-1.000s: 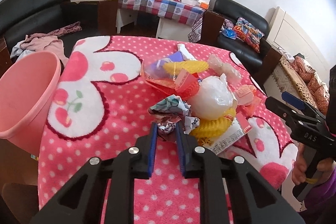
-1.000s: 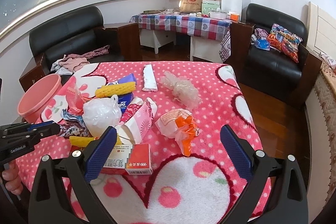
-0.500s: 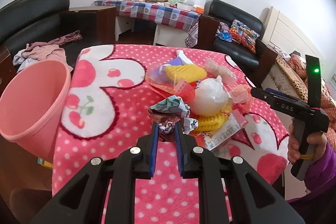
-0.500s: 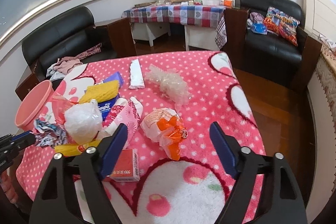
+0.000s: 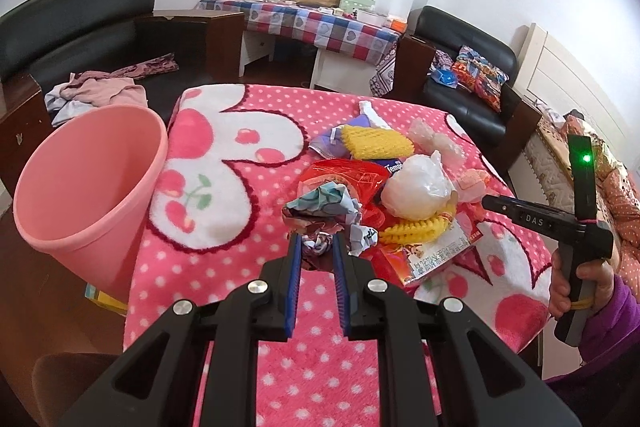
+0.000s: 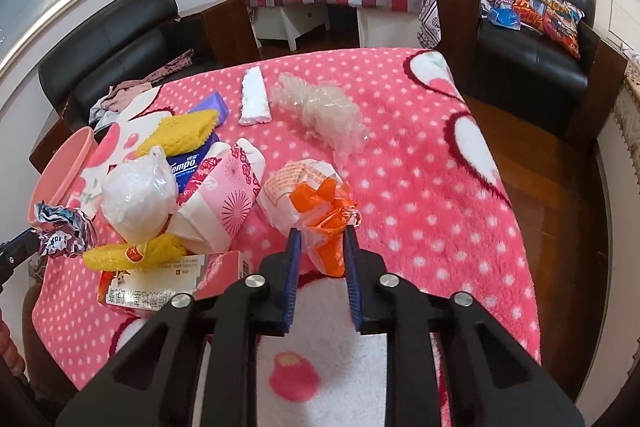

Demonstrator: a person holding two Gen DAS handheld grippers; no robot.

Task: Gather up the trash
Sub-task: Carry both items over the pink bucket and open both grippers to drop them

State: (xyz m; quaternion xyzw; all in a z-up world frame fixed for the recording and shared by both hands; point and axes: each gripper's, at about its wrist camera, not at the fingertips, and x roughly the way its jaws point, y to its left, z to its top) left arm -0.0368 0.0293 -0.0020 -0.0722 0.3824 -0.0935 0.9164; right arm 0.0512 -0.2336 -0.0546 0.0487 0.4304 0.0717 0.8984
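Observation:
On the pink dotted blanket (image 6: 420, 187) lies a heap of trash. My left gripper (image 5: 316, 247) is shut on a crumpled printed paper wad (image 5: 320, 207), held just above the blanket to the right of the pink bin (image 5: 88, 187). The same paper wad (image 6: 60, 231) shows at the far left of the right wrist view. My right gripper (image 6: 320, 239) is closing, and its blue pads squeeze the orange-and-white plastic bag (image 6: 316, 203) lying between them. A hand in a purple sleeve (image 5: 580, 287) holds the right gripper.
The heap holds a white bagged ball (image 6: 140, 191), yellow foam netting (image 6: 180, 131), a pink paper bag (image 6: 224, 195), a red box (image 6: 168, 283), a Tempo tissue pack (image 6: 188, 163), clear wrap (image 6: 328, 111) and a white strip (image 6: 254, 99). Black armchairs and a checked table stand behind.
The right jaws went from wide open to closed around the orange-and-white bag as that gripper came down. The left gripper carried the paper wad leftward toward the bin.

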